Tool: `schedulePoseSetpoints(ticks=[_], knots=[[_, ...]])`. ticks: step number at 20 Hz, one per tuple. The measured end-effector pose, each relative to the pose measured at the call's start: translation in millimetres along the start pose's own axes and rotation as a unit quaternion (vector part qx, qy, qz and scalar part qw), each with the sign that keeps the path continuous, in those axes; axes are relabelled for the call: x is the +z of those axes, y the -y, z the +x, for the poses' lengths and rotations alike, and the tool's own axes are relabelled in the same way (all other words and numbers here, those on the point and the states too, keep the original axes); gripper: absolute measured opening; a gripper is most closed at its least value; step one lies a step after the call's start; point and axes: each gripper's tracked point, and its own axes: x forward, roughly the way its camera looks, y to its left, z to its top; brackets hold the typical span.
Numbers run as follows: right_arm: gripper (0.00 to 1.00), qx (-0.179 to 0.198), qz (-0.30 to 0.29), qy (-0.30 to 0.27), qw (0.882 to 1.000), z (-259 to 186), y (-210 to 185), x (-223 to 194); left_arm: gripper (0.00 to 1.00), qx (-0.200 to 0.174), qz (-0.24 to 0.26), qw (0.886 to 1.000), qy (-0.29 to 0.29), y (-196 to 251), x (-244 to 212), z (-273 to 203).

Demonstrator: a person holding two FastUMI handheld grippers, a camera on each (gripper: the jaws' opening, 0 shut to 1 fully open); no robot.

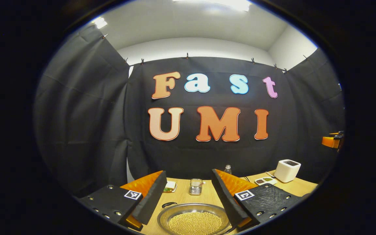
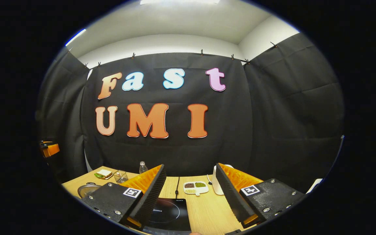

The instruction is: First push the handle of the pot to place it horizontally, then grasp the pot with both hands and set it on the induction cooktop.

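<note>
A shallow metal pot point(image 1: 194, 220) full of pale yellow beans sits on the wooden table point(image 1: 183, 195) just below my left gripper point(image 1: 189, 173). That gripper is open, one finger on each side of the pot and apart from it. A dark loop handle point(image 1: 169, 204) sticks out at the pot's far left rim. In the right gripper view, the black induction cooktop point(image 2: 170, 212) lies under my open right gripper point(image 2: 189, 166), which holds nothing. The pot's rim point(image 2: 88, 188) shows at the table's left end there.
Behind the pot stand a glass jar point(image 1: 195, 186), a sandwich on a plate point(image 1: 170, 186) and a bottle point(image 1: 227, 169). A white appliance point(image 1: 287, 170) and a divided dish of grains point(image 2: 195, 187) sit to the right, with a cable point(image 2: 177, 186) running back from the cooktop.
</note>
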Motion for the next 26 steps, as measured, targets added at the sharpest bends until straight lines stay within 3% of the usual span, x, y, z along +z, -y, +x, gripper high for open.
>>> schedulePoseSetpoints(ticks=[4, 6, 10, 14, 23, 24, 26], knots=[[0.95, 0.0, -0.003, 0.006, 1.0, -2.1, 2.0, 1.2, 0.92, -0.012, -0.01, 1.0, 0.008, 1.3, 1.9, -3.0], [0.95, 0.0, 0.0, 0.003, 1.0, -2.8, 1.9, -0.7, 0.65, -0.003, -0.005, 1.0, 0.008, -5.0, 1.6, -4.0], [0.95, -0.003, 0.004, 0.002, 1.0, -2.7, 3.8, -0.6, 0.42, -0.018, -0.014, 1.0, -0.007, -0.2, -8.7, -4.6], [0.95, -0.001, 0.001, -0.001, 1.0, -3.1, 0.9, -2.9, 0.08, -0.022, -0.023, 0.999, -0.019, -4.4, -18.8, -4.7], [0.95, -0.009, 0.003, -0.006, 1.0, 2.6, 1.6, -9.8, 0.1, -0.045, -0.009, 0.997, -0.07, 2.8, -65.2, -15.8], [1.0, -0.01, 0.003, -0.005, 1.0, 2.3, 1.5, -9.2, 0.1, -0.047, -0.009, 0.996, -0.079, 3.3, -73.4, -18.5], [0.95, -0.012, 0.003, -0.001, 1.0, 3.3, 0.4, -7.7, 0.09, -0.055, -0.011, 0.994, -0.097, 7.9, -89.0, -24.7]])
